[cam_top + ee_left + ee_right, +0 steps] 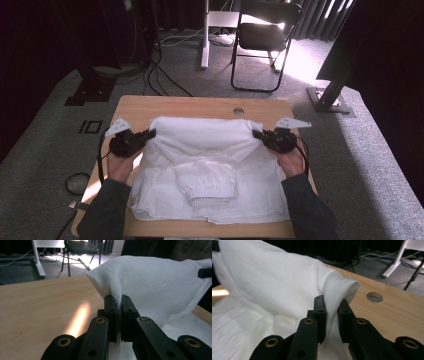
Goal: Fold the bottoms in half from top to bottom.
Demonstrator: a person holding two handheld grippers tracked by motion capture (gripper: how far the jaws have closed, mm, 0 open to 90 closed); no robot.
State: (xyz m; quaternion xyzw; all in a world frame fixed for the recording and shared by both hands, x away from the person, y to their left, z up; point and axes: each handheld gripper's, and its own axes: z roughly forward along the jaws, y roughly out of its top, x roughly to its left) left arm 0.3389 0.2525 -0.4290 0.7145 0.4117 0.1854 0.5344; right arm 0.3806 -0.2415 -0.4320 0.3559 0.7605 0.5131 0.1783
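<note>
At mid-frame, the left gripper and right gripper are each pinching the white cotton garment with closed jaws above the wooden tabletop.

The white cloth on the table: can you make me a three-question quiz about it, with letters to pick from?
1. Where does the white cotton garment lie?
A. on the light wooden table
B. on the black folding chair
C. on the grey carpet

2. How many round holes show in the tabletop?
A. three
B. one
C. none

3. What is the left hand-held gripper doing?
A. hanging open above the cloth
B. lying flat on the floor
C. pinching a fold of the cloth

Answers:
1 A: the high view shows it spread over the tabletop.
2 B: a single hole sits near the far edge.
3 C: its jaws are shut with white fabric between them, like the right hand-held gripper.
</note>
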